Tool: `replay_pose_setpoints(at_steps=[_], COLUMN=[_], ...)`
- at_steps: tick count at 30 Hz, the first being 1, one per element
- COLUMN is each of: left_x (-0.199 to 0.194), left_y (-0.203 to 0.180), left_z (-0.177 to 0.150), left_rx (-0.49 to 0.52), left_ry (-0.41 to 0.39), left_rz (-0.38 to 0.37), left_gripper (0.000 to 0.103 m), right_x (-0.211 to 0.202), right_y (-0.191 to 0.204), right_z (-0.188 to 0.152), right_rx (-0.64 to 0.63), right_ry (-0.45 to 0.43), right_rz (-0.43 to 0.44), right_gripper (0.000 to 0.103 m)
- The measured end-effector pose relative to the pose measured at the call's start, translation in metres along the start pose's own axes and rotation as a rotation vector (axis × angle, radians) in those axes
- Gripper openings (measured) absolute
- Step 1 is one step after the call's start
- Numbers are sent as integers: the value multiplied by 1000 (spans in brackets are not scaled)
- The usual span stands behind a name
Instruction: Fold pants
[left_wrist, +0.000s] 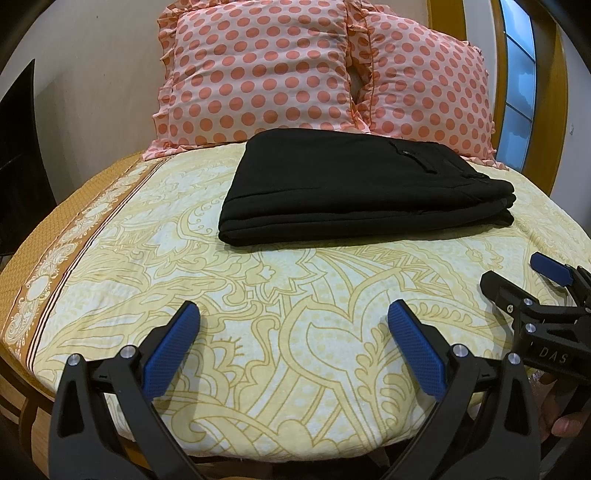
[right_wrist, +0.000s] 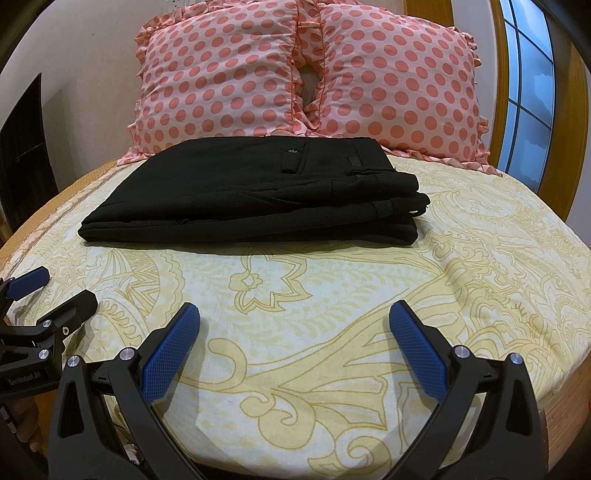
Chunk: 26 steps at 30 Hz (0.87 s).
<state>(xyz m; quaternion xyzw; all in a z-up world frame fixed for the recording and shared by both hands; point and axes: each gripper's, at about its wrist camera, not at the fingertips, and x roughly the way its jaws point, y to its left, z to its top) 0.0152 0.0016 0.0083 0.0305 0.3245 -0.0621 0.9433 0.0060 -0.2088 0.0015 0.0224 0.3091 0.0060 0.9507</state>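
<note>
Pants (left_wrist: 354, 184) folded on bed (left_wrist: 258, 332), 12 o'clock of both grippers: left (left_wrist: 293, 314), right (right_wrist: 295, 314); fingers wide, empty.

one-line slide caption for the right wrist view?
Black pants lie folded on the patterned bedsheet before two polka-dot pillows; right gripper open, holding nothing.

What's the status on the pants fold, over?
Left gripper open, holding nothing; right gripper the same. Black pants lie folded in a stack on the bedsheet, near the polka-dot pillows. Nothing between fingers and pants.
</note>
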Motion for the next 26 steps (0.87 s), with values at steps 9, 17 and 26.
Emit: replay_pose_setpoints(at_steps=[9, 17, 26], left_x=[1, 2, 2], left_y=[0, 0, -1], left_z=[0, 0, 0], left_rx=[0, 0, -1], left_ry=[9, 10, 11], left_rz=[0, 0, 0], left_gripper=[101, 101, 101], right_x=[0, 0, 0], right_y=[0, 0, 0], right_z=[0, 0, 0], right_rx=[0, 0, 0], right_ry=[-1, -1, -1], right_rz=[0, 1, 0], right_gripper=[102, 102, 102])
